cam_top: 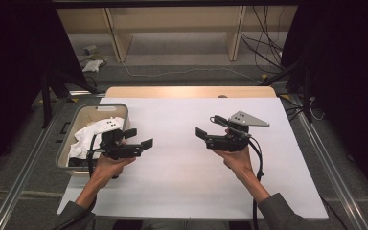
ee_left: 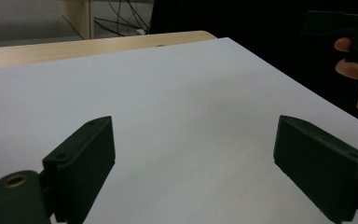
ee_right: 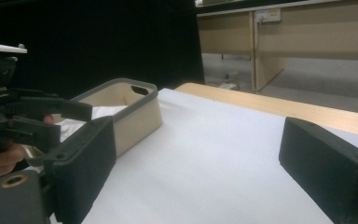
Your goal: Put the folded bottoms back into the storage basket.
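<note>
Sitting at the counter's [cam_top: 182,191] left edge, the beige rectangular plastic bin [cam_top: 79,120] w/ crumpled white cloth [cam_top: 84,139] inside is just beside my left tongs [cam_top: 141,139], well apart from my right tongs [cam_top: 205,135]. Right gripper view shows the bin's handle slot; left gripper view has bare white counter instead. Both tongs released wide, nothing btwn them.
</note>
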Demonstrator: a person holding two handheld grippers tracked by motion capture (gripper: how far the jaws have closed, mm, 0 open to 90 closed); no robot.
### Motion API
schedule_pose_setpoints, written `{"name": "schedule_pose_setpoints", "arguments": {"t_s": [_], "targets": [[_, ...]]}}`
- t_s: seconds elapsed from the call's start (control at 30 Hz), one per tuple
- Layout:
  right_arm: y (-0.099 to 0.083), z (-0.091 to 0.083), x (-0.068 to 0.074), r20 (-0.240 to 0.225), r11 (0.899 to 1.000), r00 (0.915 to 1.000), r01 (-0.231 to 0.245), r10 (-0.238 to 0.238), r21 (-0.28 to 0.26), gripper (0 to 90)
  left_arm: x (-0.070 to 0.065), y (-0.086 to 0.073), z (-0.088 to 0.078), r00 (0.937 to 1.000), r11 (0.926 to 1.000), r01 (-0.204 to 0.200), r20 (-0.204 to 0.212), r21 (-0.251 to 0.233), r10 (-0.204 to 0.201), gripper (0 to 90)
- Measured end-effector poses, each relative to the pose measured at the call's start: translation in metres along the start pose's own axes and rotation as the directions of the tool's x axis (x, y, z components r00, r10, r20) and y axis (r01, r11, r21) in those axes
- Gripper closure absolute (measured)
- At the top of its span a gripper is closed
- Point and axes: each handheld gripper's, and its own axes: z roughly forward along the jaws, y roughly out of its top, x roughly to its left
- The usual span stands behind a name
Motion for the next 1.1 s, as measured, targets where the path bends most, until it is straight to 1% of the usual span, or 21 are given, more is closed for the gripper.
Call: {"name": "schedule_pose_setpoints", "arguments": {"t_s": [0.07,0.13,0.2,0.27,0.3,0.4,0.5,0.57,0.6,0.67,0.7,0.73,0.8,0.83,0.9,0.97,1.03,1.1], "targets": [[-0.002,-0.002,-0.001,0.000,1.000,1.0000,-0.001,0.001,0.000,11.4,-0.002,-0.002,0.000,0.9999,0.9999,-0.013,0.007,0.001,0.013,10.4],[-0.003,-0.003,-0.001,0.004,1.000,1.0000,-0.002,0.002,0.000,11.4,-0.004,-0.003,0.000,0.9998,0.9999,-0.016,0.010,-0.003,0.016,9.9],[-0.005,-0.006,-0.003,0.006,1.000,1.0000,-0.006,0.006,0.002,11.4,-0.006,-0.004,-0.001,0.9997,0.9996,-0.022,0.013,-0.017,0.023,9.7],[-0.007,-0.008,-0.004,0.011,1.000,0.9999,-0.009,0.009,0.003,11.5,-0.006,-0.006,-0.002,0.9996,0.9993,-0.023,0.013,-0.028,0.023,9.7],[-0.007,-0.008,-0.004,0.011,1.000,0.9999,-0.008,0.008,0.004,11.5,-0.007,-0.007,-0.002,0.9997,0.9991,-0.016,0.016,-0.039,0.017,9.7],[-0.009,-0.010,-0.005,0.014,1.000,0.9998,-0.011,0.011,0.006,11.6,-0.008,-0.010,-0.003,0.9997,0.9987,-0.020,0.009,-0.047,0.021,9.7],[-0.011,-0.012,-0.004,0.013,1.000,0.9999,-0.008,0.008,0.008,11.6,-0.007,-0.012,-0.003,0.9998,0.9989,-0.015,0.015,-0.045,0.015,9.7],[-0.013,-0.013,-0.004,0.012,1.000,0.9999,-0.004,0.003,0.012,11.6,-0.009,-0.015,-0.002,0.9997,0.9989,-0.022,0.012,-0.040,0.023,9.7],[-0.014,-0.014,-0.003,0.013,1.000,0.9999,-0.003,0.003,0.013,11.7,-0.010,-0.017,-0.003,0.9994,0.9987,-0.034,0.010,-0.038,0.034,9.7],[-0.016,-0.015,-0.002,0.012,1.000,0.9999,-0.004,0.004,0.017,11.7,-0.011,-0.018,-0.003,0.9994,0.9987,-0.032,0.014,-0.040,0.033,9.7],[-0.017,-0.016,-0.002,0.010,1.000,0.9999,-0.004,0.004,0.016,11.8,-0.013,-0.020,-0.003,0.9989,0.9982,-0.043,0.017,-0.041,0.044,9.7],[-0.018,-0.017,-0.002,0.009,1.000,1.0000,-0.004,0.004,0.017,11.9,-0.013,-0.020,-0.003,0.9989,0.9982,-0.043,0.017,-0.041,0.044,9.7],[-0.019,-0.019,0.000,0.012,1.000,0.9999,0.000,0.000,0.021,12.0,-0.014,-0.022,-0.004,0.9982,0.9977,-0.056,0.021,-0.038,0.057,9.7],[-0.020,-0.019,0.000,0.014,1.000,0.9999,0.002,-0.002,0.022,12.0,-0.013,-0.024,-0.003,0.9981,0.9979,-0.055,0.026,-0.035,0.056,9.7],[-0.021,-0.021,0.001,0.015,1.000,0.9999,0.006,-0.006,0.023,12.1,-0.011,-0.026,-0.003,0.9978,0.9977,-0.061,0.021,-0.030,0.062,9.7],[-0.022,-0.023,0.002,0.017,1.000,0.9998,0.012,-0.012,0.023,12.1,-0.011,-0.027,-0.004,0.9981,0.9978,-0.057,0.023,-0.034,0.058,9.7],[-0.023,-0.025,0.003,0.017,1.000,0.9997,0.017,-0.017,0.023,12.3,-0.011,-0.028,-0.006,0.9973,0.9968,-0.070,0.022,-0.038,0.071,9.7],[-0.024,-0.025,0.003,0.017,1.000,0.9997,0.018,-0.018,0.023,12.4,-0.012,-0.029,-0.006,0.9973,0.9967,-0.070,0.022,-0.042,0.070,9.7]]}}
